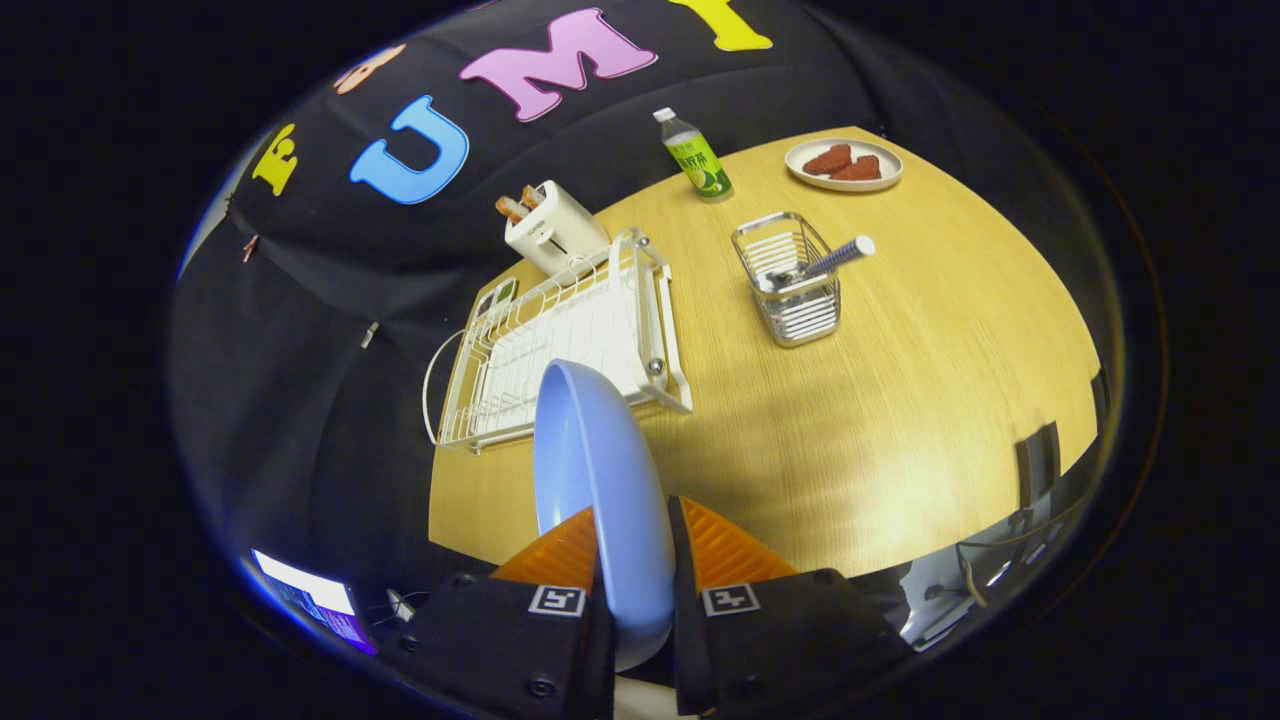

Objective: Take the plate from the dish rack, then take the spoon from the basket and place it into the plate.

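The plate [600, 480] is clamped edgewise between the gripper [632, 560] fingers, clear of the rack [560, 340]. The spoon [825, 262] remains in the basket [790, 290], right of the rack.

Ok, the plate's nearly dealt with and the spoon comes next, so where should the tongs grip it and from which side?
The tongs are shut on the blue plate. For the spoon, grip its handle, the part that leans out over the rim of the wire basket. Come from above and pinch across the handle; the bowl end sits down inside the wires, probably out of reach.
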`<state>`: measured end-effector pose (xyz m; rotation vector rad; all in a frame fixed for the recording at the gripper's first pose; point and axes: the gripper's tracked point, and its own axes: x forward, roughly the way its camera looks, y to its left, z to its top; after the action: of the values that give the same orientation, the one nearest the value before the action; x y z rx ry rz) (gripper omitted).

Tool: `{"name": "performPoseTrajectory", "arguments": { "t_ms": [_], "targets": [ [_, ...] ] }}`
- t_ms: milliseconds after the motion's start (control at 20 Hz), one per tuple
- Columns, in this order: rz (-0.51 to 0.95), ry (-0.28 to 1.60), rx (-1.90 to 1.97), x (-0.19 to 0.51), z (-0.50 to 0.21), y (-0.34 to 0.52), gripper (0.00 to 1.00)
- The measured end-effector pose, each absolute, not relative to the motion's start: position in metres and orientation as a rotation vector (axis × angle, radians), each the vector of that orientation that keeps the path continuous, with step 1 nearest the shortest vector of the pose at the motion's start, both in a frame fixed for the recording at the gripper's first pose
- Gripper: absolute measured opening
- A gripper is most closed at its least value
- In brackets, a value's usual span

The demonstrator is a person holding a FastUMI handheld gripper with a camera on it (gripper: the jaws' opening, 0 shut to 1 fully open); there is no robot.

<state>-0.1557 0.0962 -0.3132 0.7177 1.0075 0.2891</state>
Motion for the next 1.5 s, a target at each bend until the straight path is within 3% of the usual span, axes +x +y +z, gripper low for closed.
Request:
{"name": "performPoseTrajectory", "arguments": {
  "t_ms": [600, 1100, 1500],
  "targets": [
    [0.241, 1.119, 0.885, -0.158, -0.401, 0.115, 0.28],
    [0.229, 1.132, 0.802, -0.143, -0.412, 0.128, 0.31],
    [0.105, 1.173, 0.705, -0.148, -0.435, 0.094, 0.6]
  ]
}}
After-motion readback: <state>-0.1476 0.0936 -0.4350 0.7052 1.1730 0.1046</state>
